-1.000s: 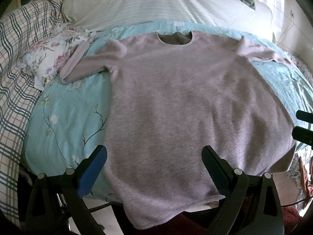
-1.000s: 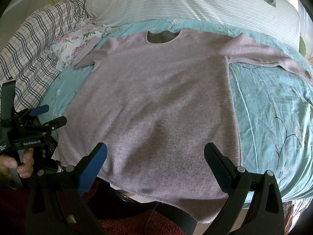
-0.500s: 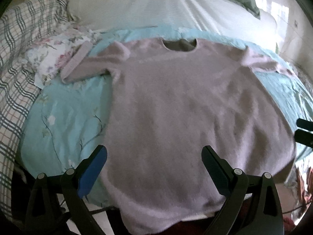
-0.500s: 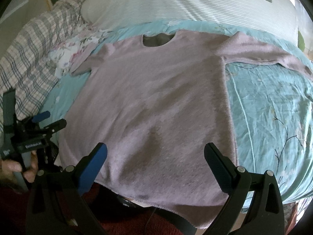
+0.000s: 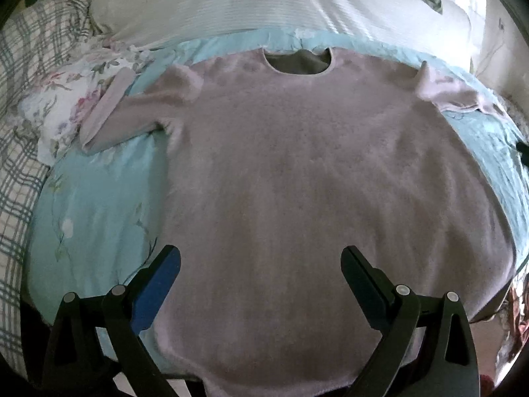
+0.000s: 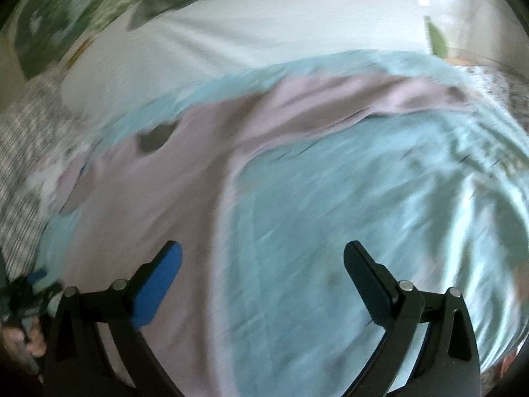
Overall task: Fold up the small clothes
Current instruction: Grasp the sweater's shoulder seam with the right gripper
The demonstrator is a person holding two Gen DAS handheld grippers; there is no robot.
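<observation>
Right gripper (image 6: 263, 261) closing — empty — above sweater's (image 6: 158, 218) edge.

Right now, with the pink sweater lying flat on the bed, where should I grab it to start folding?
Probably take the sweater by the sleeve spread out sideways on the blue sheet, coming from its outer end. That end is free, so it can be lifted and folded across the body.

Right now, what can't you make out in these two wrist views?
- Sweater hem, left wrist view: cut off behind the left gripper and the frame edge.
- Right sleeve cuff, right wrist view: motion blur smears it.
- Right gripper, closing, nothing between its jaws: its target is unclear.
</observation>
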